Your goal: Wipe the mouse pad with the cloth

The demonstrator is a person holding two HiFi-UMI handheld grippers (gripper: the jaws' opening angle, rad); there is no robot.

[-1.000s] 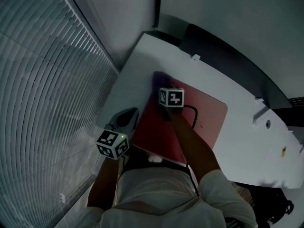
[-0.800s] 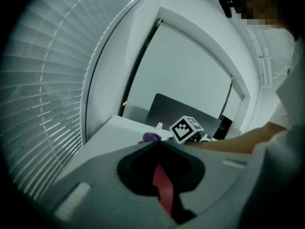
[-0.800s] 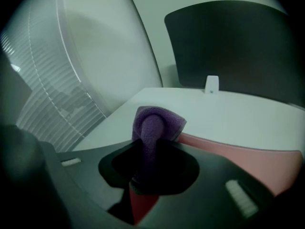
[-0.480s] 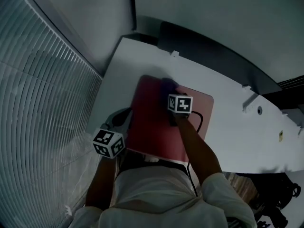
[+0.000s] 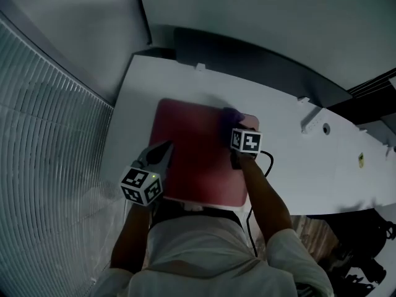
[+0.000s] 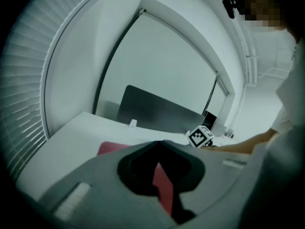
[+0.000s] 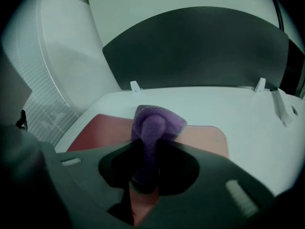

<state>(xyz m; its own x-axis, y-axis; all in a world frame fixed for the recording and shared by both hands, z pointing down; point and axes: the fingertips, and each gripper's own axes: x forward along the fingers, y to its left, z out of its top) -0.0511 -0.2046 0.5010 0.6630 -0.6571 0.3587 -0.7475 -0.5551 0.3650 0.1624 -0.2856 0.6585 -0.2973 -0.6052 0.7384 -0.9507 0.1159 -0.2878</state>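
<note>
Evidently limp and light, the purple terry cloth (image 7: 159,120), pinched by its bunched middle in the clamped right tongs (image 7: 147,147), rests on the flat red mouse pad's (image 5: 192,147) far right corner, with closed, empty left tongs (image 6: 162,144) by its left edge.

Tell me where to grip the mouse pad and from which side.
Grip the mouse pad by its near left edge, coming in low from the left with the left tongs. It lies flat and thin on the desk, so probably only a rim can be pinched, and the right tongs hold the cloth on the far right corner.
</note>
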